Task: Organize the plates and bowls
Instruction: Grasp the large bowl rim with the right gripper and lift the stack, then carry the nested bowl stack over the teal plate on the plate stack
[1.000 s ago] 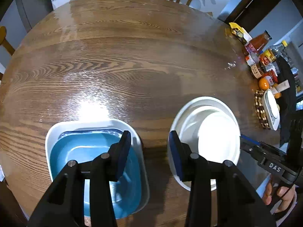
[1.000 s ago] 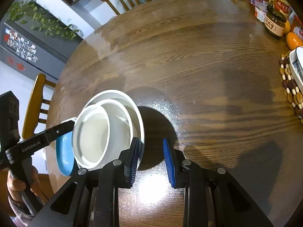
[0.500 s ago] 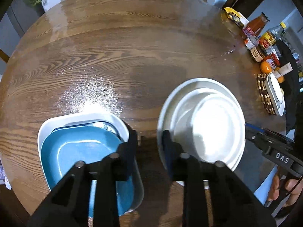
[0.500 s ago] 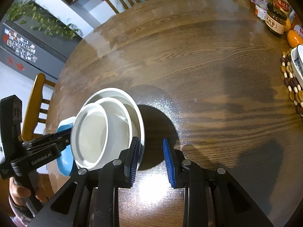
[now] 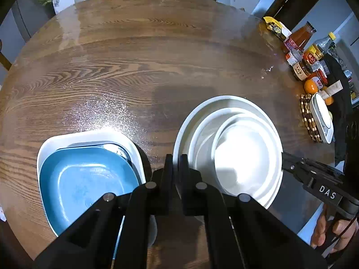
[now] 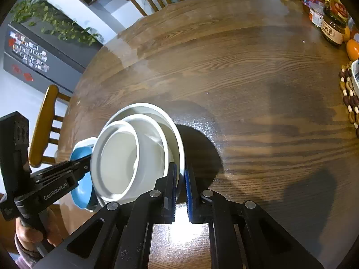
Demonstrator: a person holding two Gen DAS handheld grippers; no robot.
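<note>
A round wooden surface carries nested white bowls beside stacked square plates. Both the left tongs and the right tongs pinch opposite rims of the largest bowl. The glazed stack looks heavy, slippery and fragile; those rim grips suit it.

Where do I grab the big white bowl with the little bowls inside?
By its thin rim, from opposite sides, one finger inside, one outside. The rim of the big white bowl flares past the two smaller bowls nested in it, so it is the only free edge. The left gripper and right gripper pinch it that way.
</note>
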